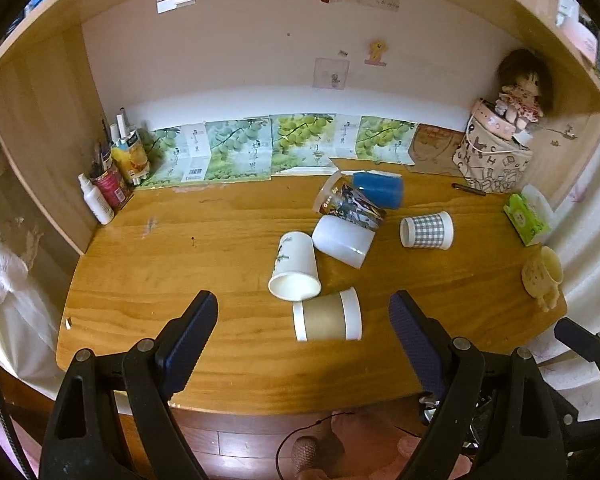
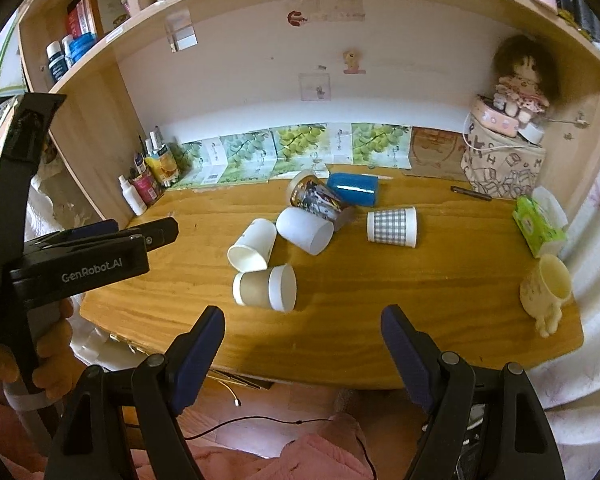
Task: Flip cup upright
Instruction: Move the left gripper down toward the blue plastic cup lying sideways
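Six cups lay tipped over mid-desk (image 1: 220, 360). Nearest was the brown cup (image 1: 326, 315), with the white paper cup (image 1: 295, 266) touching it just behind. Then came the plain white cup (image 1: 342, 240), the printed cup (image 1: 350, 202) and the blue cup (image 1: 378, 189) furthest back, all bunched together. The checked cup (image 1: 427, 231) sat apart on the right.

Both tongs were spread wide and empty, hanging over the near edge: left gripper (image 1: 304, 320), right gripper (image 2: 303, 330).

The right view caught the left gripper from the side with the hand (image 2: 50, 344) around its handle; the left view only showed a sliver of the other tool. The yellow mug (image 2: 546, 288) stood upright at the right edge, and the right view showed more of it. A doll (image 1: 518, 94) sat far right.
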{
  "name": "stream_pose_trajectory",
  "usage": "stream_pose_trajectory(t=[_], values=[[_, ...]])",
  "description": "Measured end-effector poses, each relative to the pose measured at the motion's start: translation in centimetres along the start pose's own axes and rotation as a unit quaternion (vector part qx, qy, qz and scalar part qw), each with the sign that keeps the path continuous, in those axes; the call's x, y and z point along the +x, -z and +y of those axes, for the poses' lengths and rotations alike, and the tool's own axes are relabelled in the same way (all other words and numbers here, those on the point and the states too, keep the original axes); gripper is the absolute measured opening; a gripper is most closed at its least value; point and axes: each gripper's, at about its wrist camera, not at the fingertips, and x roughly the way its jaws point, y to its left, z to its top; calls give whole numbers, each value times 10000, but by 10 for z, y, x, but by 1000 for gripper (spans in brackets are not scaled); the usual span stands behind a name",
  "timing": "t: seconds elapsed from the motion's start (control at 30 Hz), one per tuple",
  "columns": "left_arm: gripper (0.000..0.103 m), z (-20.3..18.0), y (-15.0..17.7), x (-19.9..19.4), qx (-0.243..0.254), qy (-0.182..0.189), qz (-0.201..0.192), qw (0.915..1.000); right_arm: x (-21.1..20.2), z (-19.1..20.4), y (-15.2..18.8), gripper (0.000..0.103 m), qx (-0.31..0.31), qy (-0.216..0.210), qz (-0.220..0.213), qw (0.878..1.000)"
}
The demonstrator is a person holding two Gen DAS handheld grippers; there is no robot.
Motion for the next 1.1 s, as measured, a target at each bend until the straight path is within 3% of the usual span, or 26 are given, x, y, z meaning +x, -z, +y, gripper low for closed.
stream_pose_trajectory(t=[0.43, 0.67, 0.87, 1.1], values=[[90, -26, -63, 48, 643, -382, 141, 9971, 49, -49, -54, 81, 472, -488, 213, 9975], [90, -48, -100, 70, 867, -219, 250, 9957, 70, -78, -82, 81, 600, -595, 138, 9963], [90, -66, -130, 87, 1072, -100, 359, 9935, 94, -100, -102, 81, 327, -748, -122, 9966], [90, -88, -157, 113, 1703, -377, 378, 9840, 124, -119, -121, 81, -77, -727, -352, 9967]])
